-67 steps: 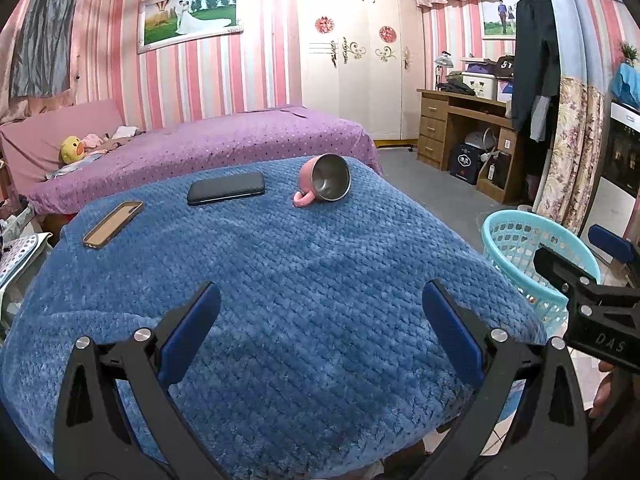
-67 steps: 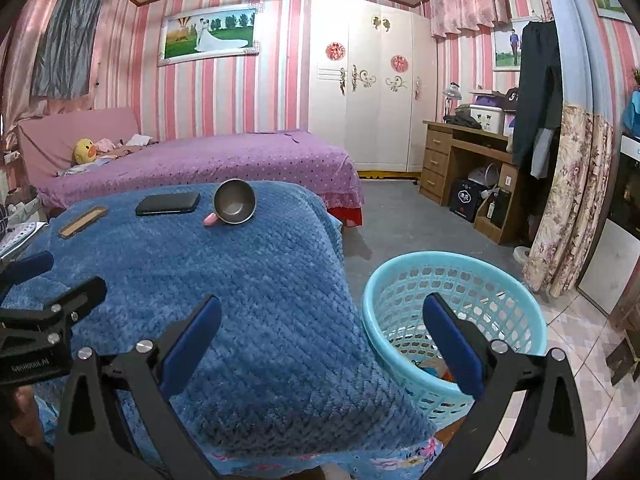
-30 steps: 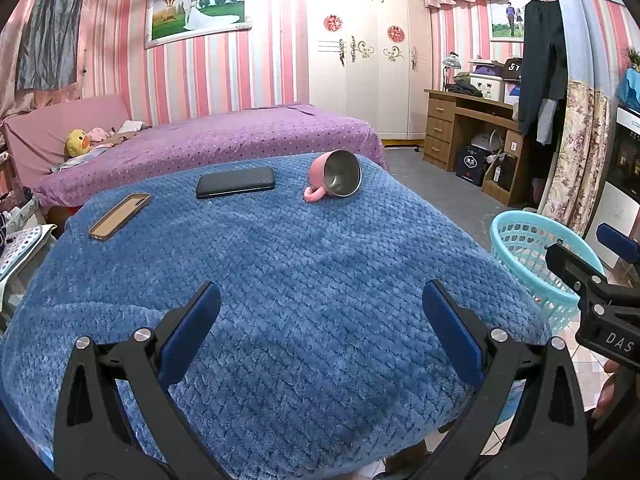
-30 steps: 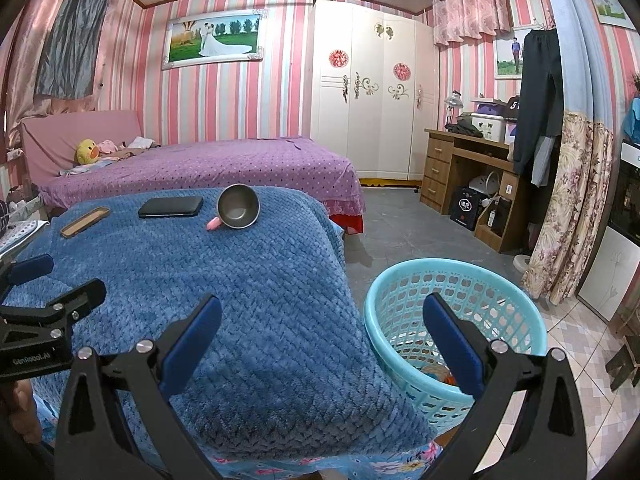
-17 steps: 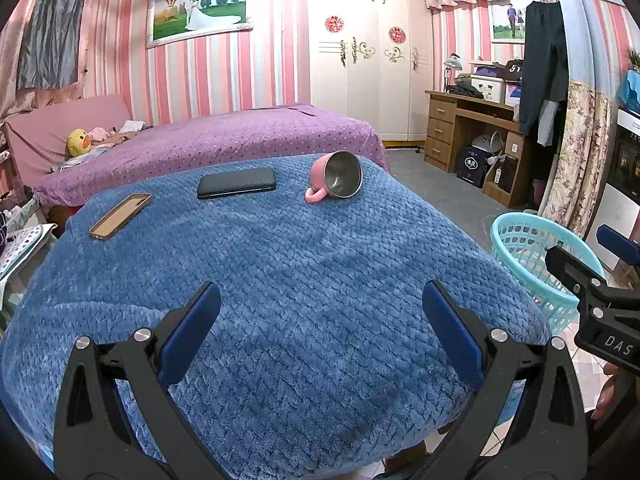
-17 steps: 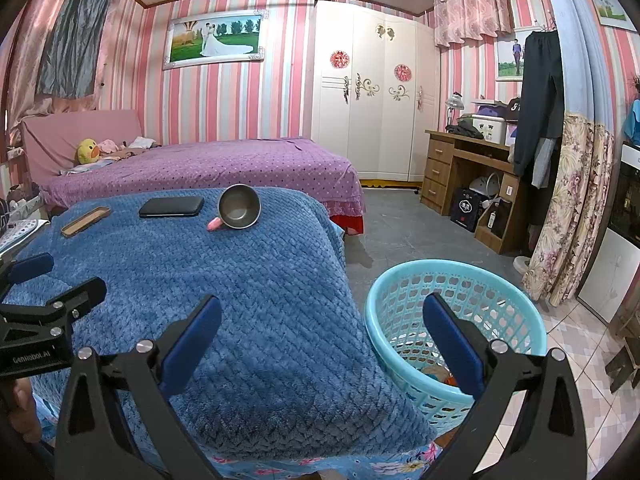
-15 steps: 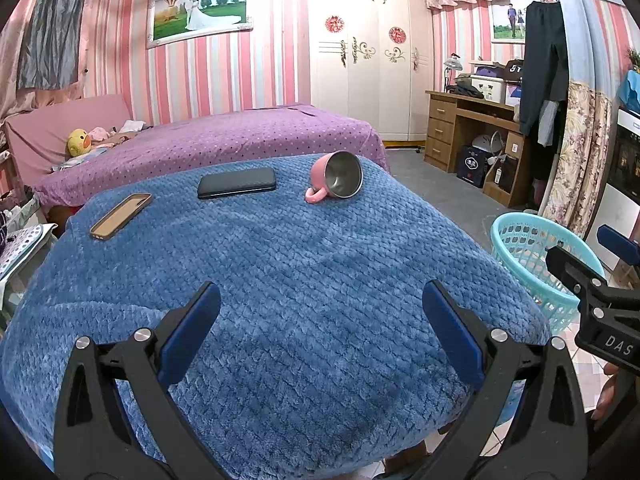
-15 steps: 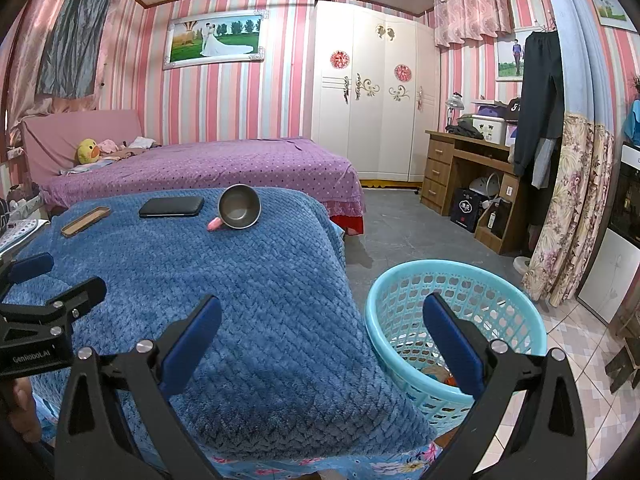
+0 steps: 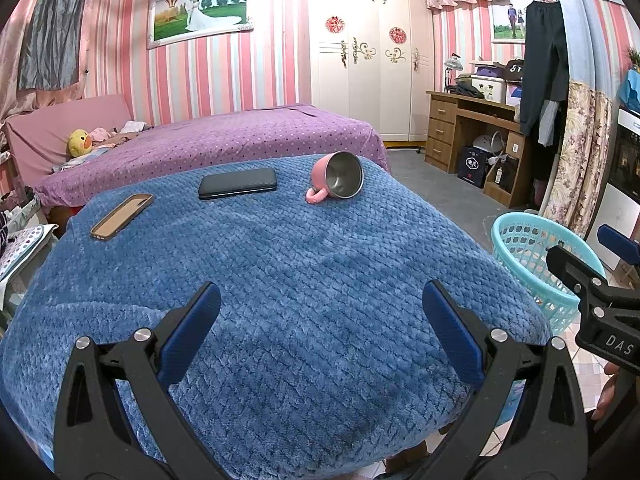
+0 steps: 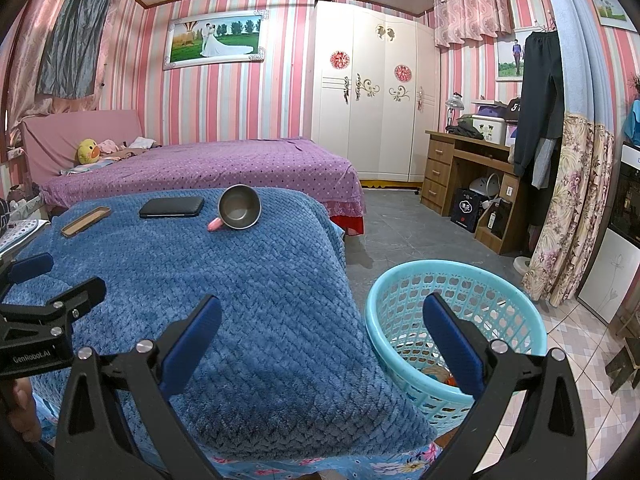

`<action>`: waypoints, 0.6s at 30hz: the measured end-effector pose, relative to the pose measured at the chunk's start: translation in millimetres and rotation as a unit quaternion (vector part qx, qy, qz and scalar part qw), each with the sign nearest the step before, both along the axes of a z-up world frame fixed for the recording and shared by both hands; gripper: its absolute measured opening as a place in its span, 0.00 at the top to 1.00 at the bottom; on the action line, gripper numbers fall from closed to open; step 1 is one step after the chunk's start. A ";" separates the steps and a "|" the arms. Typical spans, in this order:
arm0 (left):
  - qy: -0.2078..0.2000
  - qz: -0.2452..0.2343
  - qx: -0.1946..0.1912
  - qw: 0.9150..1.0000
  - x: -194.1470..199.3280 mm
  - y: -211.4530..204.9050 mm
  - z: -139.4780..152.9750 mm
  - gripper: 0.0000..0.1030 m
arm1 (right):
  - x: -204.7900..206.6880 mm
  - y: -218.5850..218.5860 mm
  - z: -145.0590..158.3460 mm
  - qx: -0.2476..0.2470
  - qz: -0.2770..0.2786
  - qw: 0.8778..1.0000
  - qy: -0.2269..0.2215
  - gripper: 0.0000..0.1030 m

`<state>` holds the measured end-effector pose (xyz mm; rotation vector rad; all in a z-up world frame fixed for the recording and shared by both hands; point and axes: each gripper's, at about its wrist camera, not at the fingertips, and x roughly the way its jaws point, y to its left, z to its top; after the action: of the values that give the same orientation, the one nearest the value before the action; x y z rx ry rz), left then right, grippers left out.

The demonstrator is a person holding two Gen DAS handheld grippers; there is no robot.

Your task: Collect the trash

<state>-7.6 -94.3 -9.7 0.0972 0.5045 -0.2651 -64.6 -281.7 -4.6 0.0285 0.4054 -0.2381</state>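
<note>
Beside the blue blanket, on the floor: the turquoise basket is being kept as the trash bin; something orange and pale is lying at its bottom, too small to be named with certainty.
Left tool: released, its blue pads being held wide apart over the near edge of the blanket, with nothing between them.
Right tool: likewise released and empty, being held above the blanket's corner, one pad over the basket's opening.
Things lying on the blanket: a pink mug tipped on its side, a black case and a brown phone case, all well apart from both tools.
Trash left on the blanket: none is being shown plainly; the three things look like belongings rather than rubbish.
Handling, as judged: the mug is being taken for rigid, light and metal-lined, apt to roll; the handle or the rim would be the place for a grip. The flat cases are lying low in soft pile and would be hard to pinch except by an edge.
</note>
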 end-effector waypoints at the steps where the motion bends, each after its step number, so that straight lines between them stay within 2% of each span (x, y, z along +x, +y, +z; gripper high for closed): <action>1: 0.000 0.000 0.000 1.000 -0.1 0.0 0.0 0.05 | 0.0 0.0 -0.1 0.000 0.000 1.000 0.000 0.04; 18: -0.001 0.001 0.000 1.000 0.4 -0.3 -0.2 0.05 | -0.2 0.9 -1.1 -0.001 0.000 1.000 0.000 0.04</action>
<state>-7.2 -94.6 -9.9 0.0972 0.5033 -0.2639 -64.8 -280.7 -5.8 0.0270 0.4048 -0.2381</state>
